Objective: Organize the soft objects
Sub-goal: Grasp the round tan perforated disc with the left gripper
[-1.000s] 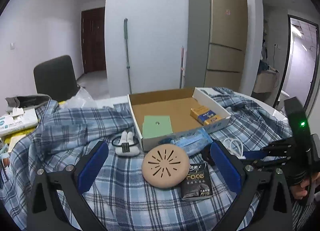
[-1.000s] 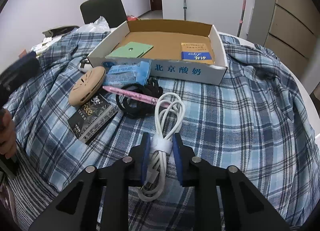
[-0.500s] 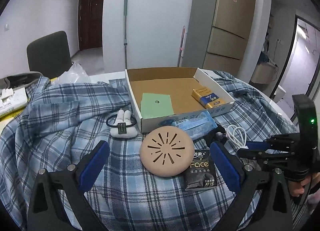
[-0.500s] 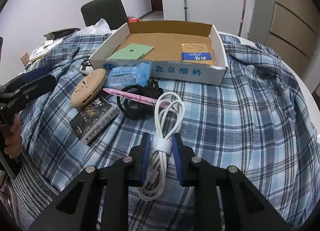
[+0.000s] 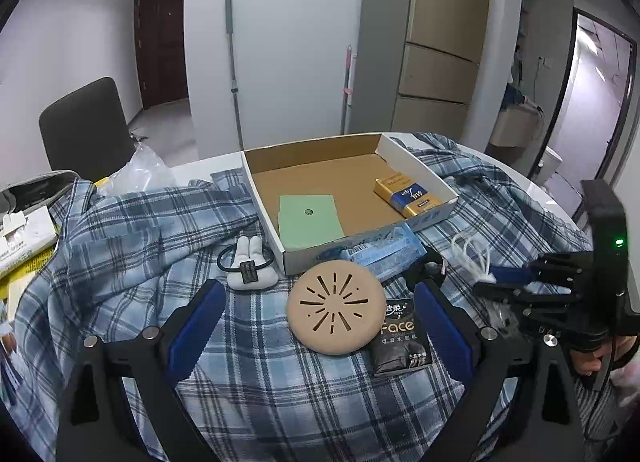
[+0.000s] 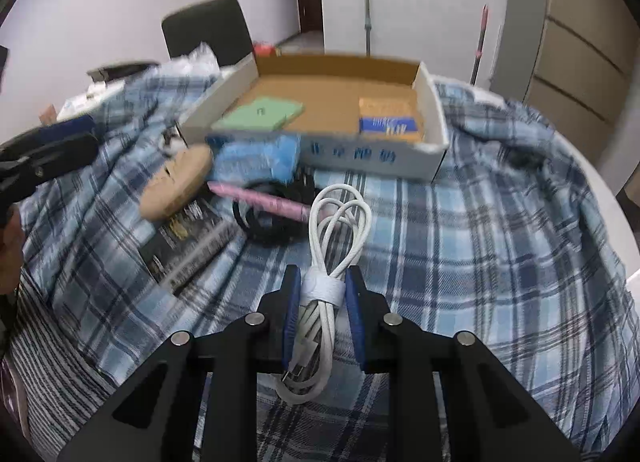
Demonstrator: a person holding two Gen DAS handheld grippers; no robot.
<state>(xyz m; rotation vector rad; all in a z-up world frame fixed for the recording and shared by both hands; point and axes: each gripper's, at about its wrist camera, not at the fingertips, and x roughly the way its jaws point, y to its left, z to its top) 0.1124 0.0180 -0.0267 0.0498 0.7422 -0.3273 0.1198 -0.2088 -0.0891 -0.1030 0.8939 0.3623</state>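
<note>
My left gripper (image 5: 318,290) hovers over the plaid cloth (image 5: 120,230). Its jaws are closing, with a tan round slotted pad (image 5: 334,308) lying between them, untouched by the pads. A black tissue pack (image 5: 402,342) rests against the pad's right edge. A blue soft pack (image 5: 384,254) leans on the open cardboard box (image 5: 416,166). A white plush hair tie (image 5: 250,266) lies left of the box. My right gripper (image 6: 323,276) is shut on a coiled white cable (image 6: 340,218) at its strap, and it also shows at the right of the left wrist view.
Inside the box lie a green pad (image 5: 308,218) and a yellow-blue pack (image 5: 406,192). A pink pen (image 6: 264,198) crosses a black cord (image 6: 260,226) in front of the box. A chair (image 5: 84,122) stands behind, with papers at the table's left edge.
The left gripper has tilted downward, so the tan pad now sits lower and nearer between its fingers, and its jaws have narrowed a little. The right gripper keeps its grip on the cable.
</note>
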